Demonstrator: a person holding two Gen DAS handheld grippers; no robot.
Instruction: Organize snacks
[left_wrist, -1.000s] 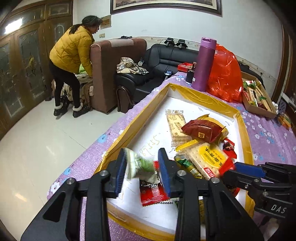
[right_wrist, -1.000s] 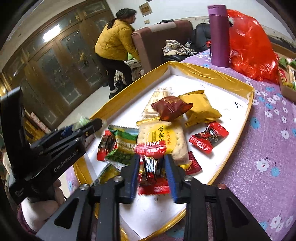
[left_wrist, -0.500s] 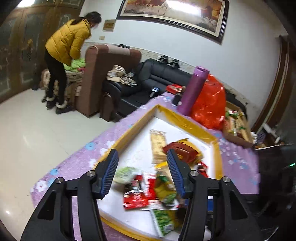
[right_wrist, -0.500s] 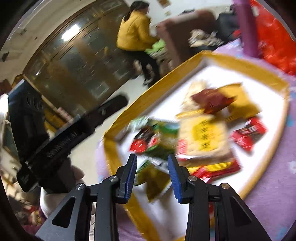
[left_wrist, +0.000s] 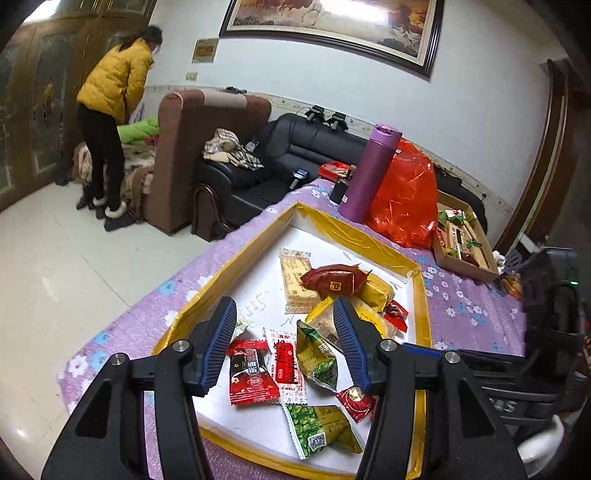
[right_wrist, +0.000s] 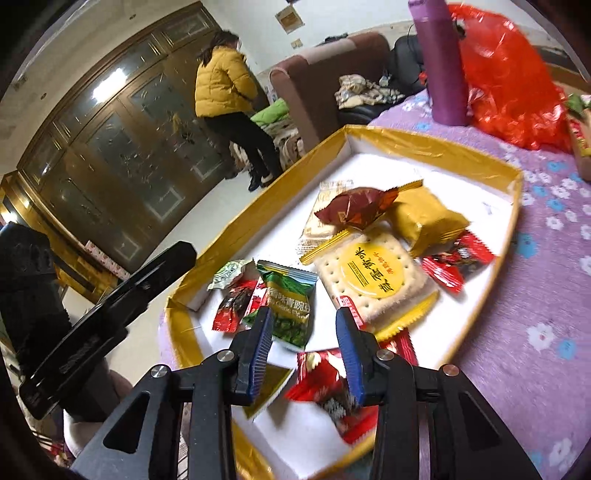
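i'm holding my left gripper (left_wrist: 284, 332) wide open with nothing in it, hovering over the near end of the gold-rimmed tray (left_wrist: 354, 236). red packets (left_wrist: 252, 373) and green pea packets (left_wrist: 320, 430) are lying loose on the white tray floor below. my right gripper (right_wrist: 304, 350) is also hanging open and empty above a red wrapper (right_wrist: 325, 391). the big cracker pack (right_wrist: 373, 273) is sitting mid-tray, with the dark red pouch (right_wrist: 356, 206) resting on top of the pile behind it.
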